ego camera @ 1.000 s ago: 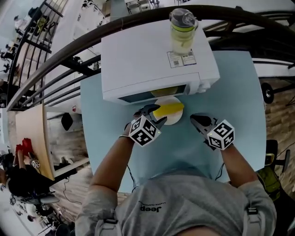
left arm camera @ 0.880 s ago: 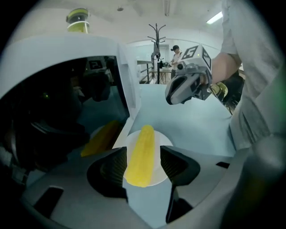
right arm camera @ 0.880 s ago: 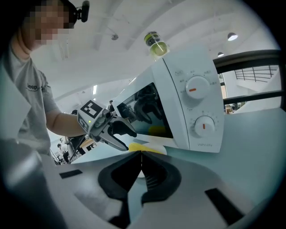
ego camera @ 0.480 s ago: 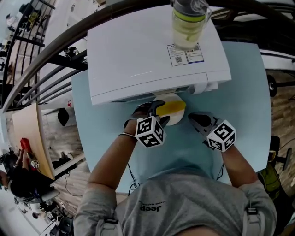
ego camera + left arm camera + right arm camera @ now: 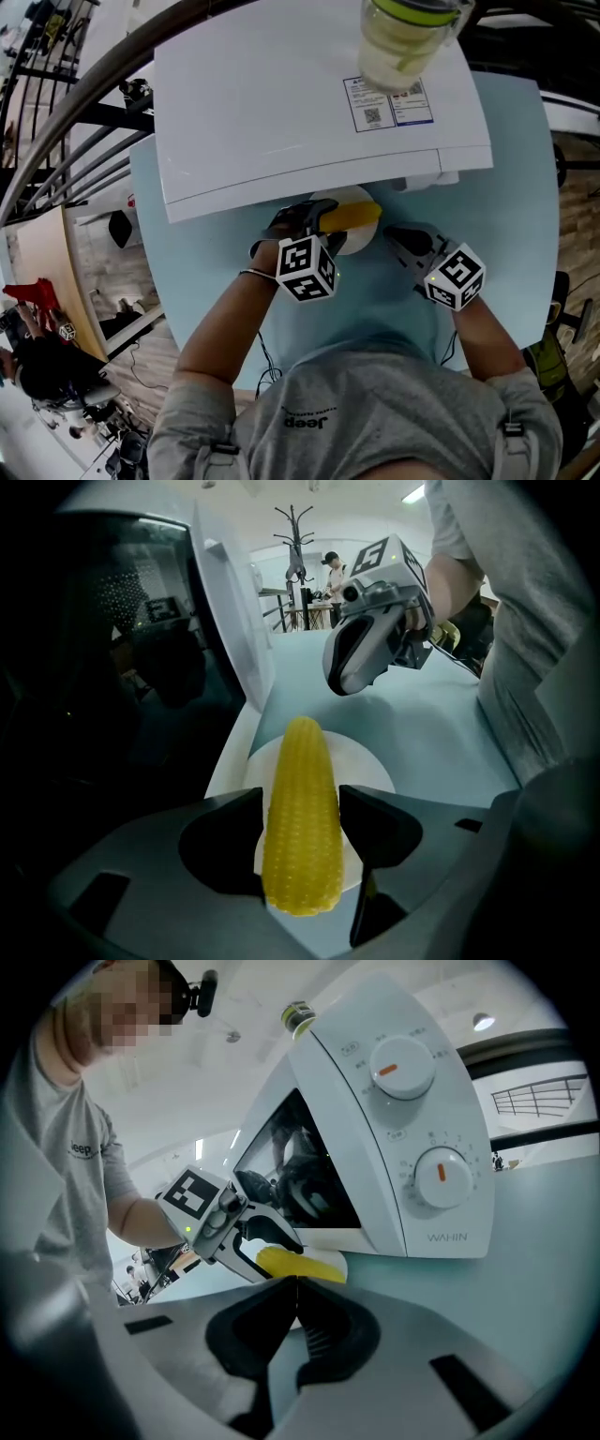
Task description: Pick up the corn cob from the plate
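White microwave (image 5: 281, 103) close behind the plate (image 5: 357, 243)

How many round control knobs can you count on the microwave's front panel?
2. The upper knob sits near the top of the panel; the lower knob is directly below it. Both show in the right gripper view; none seems hidden.
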Tool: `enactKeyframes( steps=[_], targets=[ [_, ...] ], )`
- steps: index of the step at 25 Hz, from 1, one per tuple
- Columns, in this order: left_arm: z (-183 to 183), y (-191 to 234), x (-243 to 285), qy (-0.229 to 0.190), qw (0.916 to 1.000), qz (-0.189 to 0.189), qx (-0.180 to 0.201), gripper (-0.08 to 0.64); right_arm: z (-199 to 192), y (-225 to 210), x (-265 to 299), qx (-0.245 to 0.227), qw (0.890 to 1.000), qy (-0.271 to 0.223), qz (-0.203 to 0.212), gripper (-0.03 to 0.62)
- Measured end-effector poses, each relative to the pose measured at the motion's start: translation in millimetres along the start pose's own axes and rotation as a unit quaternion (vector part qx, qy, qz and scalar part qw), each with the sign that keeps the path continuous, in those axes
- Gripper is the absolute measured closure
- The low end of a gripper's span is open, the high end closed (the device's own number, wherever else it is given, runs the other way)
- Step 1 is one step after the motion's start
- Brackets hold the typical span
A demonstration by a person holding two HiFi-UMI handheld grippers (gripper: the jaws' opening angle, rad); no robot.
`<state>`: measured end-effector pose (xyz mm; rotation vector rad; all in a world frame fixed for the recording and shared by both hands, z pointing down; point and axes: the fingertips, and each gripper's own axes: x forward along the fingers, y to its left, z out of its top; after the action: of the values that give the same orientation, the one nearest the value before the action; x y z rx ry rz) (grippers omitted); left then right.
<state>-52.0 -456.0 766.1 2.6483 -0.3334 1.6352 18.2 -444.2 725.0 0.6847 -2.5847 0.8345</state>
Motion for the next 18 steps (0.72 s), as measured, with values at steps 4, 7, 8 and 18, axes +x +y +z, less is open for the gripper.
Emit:
enactKeyframes(
  steps=[4, 7, 8, 18],
  targets=[
    [-0.9, -0.3, 8.3, -0.003, 1.0000, -0.008, -0.005, 0.301, -1.1, 2.7, 3.9, 0.002, 1.000, 0.000, 0.006, 0.575],
    [-1.1, 1.5, 13.0, -0.010, 0.9998, -0.014, -0.012, 0.291, -2.8, 4.7, 6.6, 0.002, 1.000, 0.001, 0.009, 0.575],
    [-0.4, 2.1, 13.6, -0.012, 0.9997, -0.016, -0.014, 0.291, -3.4, 4.9, 7.1, 0.003, 1.000, 0.001, 0.010, 0.575],
    [1.2, 11.1, 3.3, -0.015, 0.9998, 0.014, -0.005, 0.293, 2.7, 7.7, 0.6, 0.002, 1.000, -0.004, 0.002, 0.575]
  ],
)
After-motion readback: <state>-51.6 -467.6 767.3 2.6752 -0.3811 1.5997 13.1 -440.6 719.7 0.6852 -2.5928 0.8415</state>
